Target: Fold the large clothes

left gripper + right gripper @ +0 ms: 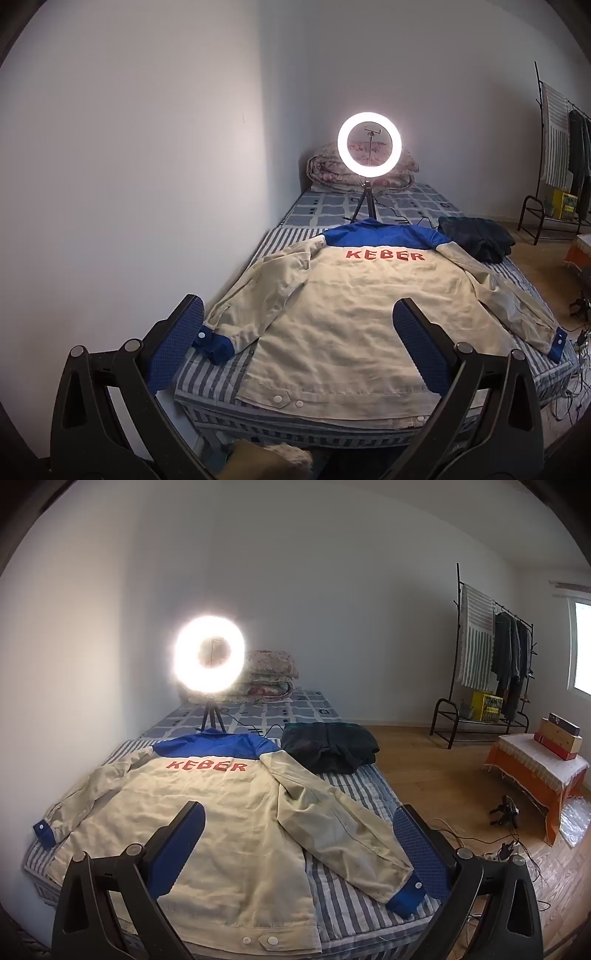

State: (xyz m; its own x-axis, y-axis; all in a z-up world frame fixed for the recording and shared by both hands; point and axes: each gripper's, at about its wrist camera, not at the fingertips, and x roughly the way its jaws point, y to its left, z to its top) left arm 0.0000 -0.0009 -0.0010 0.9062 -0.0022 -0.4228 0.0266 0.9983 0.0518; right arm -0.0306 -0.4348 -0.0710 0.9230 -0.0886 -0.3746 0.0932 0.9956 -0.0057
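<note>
On the bed (236,373), the jacket (343,314) lies back-up, collar toward the ring light (368,143), hem nearest. Left gripper (299,332) and right gripper (299,834) hover spread, empty.

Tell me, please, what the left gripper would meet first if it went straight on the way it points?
Most likely the back panel of the beige cotton jacket spread on the striped bed; the open left gripper aims there, though depth is uncertain.

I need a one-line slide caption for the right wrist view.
Open right gripper above a beige-and-blue "KEBER" jacket spread back-up on a striped bed, lit ring light behind.
</note>
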